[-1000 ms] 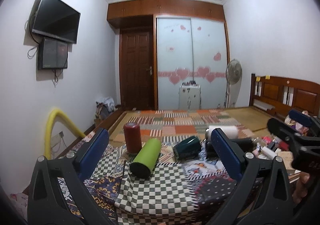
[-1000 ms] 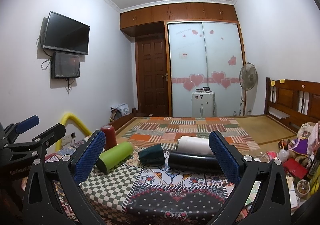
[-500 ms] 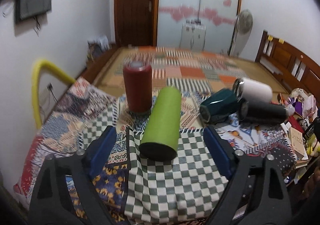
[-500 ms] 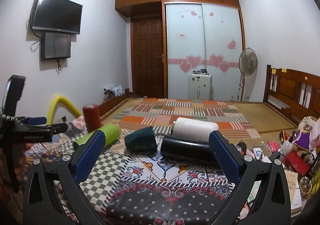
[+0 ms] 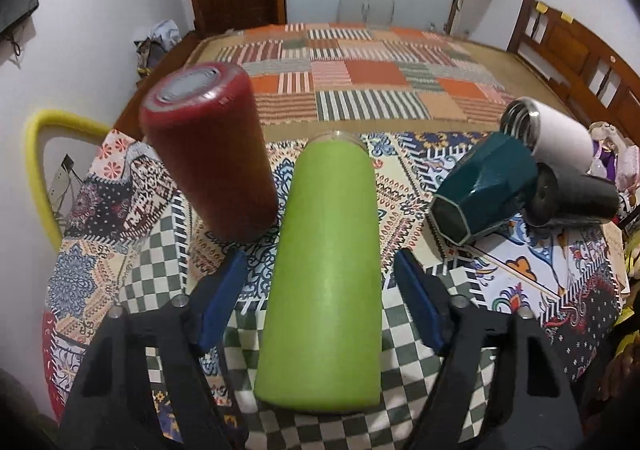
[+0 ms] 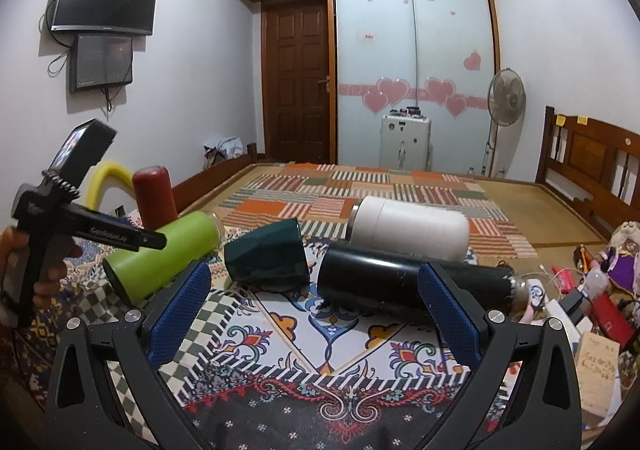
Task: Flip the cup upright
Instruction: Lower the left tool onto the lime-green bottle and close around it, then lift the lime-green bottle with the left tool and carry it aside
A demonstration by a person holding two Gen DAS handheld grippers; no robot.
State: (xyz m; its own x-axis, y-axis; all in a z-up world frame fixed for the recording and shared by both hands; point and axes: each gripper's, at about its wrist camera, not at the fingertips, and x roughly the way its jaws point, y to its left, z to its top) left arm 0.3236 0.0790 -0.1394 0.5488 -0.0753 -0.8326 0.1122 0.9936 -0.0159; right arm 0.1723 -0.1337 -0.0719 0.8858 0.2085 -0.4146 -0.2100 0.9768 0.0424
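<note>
A lime green cup lies on its side on the patterned cloth, its base toward me. My left gripper is open and straddles it, a blue pad on each side with a gap. In the right wrist view the green cup lies at the left under the left gripper. A red cup stands just left of it. A dark teal cup, a white cup and a black cup lie on their sides at the right. My right gripper is open and empty, near the black cup.
The cloth-covered table drops off at its near and right edges. Clutter of small items lies right of the table. A yellow foam tube stands at the left. A bed with a patchwork cover lies behind.
My left gripper has tilted down and moved forward until its open fingers sit around the green cup. The right gripper has drifted slightly closer to the black cup.
</note>
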